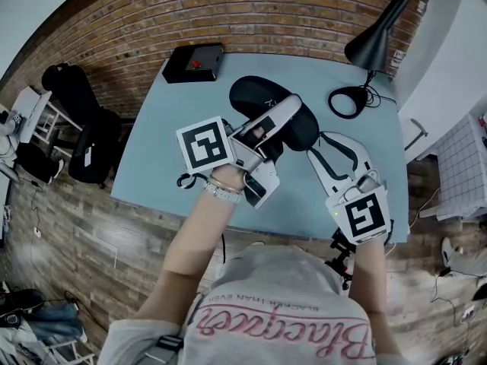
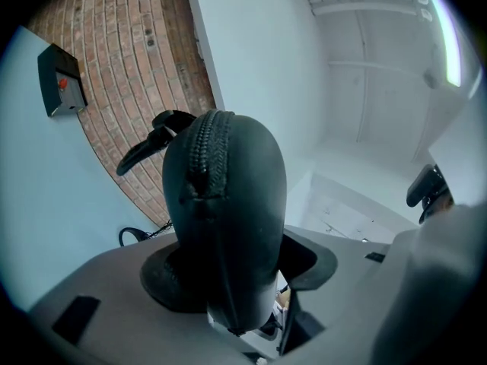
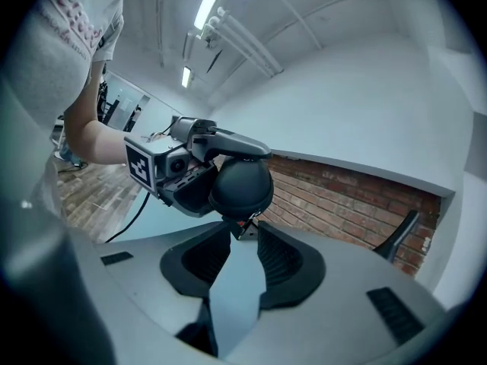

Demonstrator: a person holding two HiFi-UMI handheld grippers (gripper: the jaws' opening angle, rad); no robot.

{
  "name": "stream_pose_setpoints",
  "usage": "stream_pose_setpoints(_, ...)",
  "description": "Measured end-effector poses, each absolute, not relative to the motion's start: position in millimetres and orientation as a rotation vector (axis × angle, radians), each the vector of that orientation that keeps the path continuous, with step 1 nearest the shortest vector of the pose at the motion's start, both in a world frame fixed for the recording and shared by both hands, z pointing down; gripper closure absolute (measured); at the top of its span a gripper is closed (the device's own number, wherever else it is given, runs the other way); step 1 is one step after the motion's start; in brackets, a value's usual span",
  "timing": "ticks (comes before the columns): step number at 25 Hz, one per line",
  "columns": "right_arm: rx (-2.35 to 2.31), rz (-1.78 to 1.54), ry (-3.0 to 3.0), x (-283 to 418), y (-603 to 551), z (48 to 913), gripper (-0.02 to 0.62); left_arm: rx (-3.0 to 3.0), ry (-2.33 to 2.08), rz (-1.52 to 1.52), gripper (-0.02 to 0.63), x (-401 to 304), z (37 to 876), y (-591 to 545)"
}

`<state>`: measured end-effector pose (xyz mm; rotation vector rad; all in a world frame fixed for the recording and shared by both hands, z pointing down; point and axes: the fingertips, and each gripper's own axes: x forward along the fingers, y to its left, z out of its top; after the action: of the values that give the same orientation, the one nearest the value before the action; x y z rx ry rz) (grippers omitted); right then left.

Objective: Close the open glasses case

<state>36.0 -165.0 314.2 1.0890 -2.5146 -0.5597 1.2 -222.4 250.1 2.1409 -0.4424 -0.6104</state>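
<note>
The left tongs (image 1: 275, 124) are clamped on the black glasses case (image 1: 262, 97), holding it lifted off the counter (image 1: 152, 166) above its middle, one rounded end pointing away from the person. That grip seems meant to steady the case so the other hand can work its zipper (image 2: 204, 139), which runs over the far end. The two halves look drawn together there; how far round the zip is done I cannot tell.

The right tongs (image 1: 329, 144) are spread wide with nothing between them. Their tips sit just short of the case's near end, where a small tab (image 3: 243, 225), probably the zipper pull, hangs below the shell. That placement suits either taking the pull or letting it go.

There is open room all round the case. The desk lamp (image 1: 377, 40) and its cable stand well apart at the far right corner, and a black box (image 1: 194, 63) sits near the far left edge. The counter's near edge lies just beneath both wrists.
</note>
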Motion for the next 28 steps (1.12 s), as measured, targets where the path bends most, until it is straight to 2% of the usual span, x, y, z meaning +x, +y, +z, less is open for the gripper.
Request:
stream_pose_setpoints(2, 1.098, -0.613, -2.481, 36, -168, 311, 0.485, 2.149, -0.447, -0.591, 0.341, 3, 251, -220)
stream_pose_setpoints(4, 1.123, -0.659, -2.464, 38, -169, 307, 0.552, 2.155, -0.445, -0.573, 0.341, 3, 251, -219)
stream_pose_setpoints(6, 1.139, -0.677, -2.474, 42, -168, 303, 0.573, 2.161, -0.428, -0.551, 0.341, 5, 252, -217)
stream_pose_setpoints(28, 0.783, -0.523, -2.511, 6, -136, 337, 0.58, 2.109, -0.483, -0.641, 0.347, 4, 261, -225)
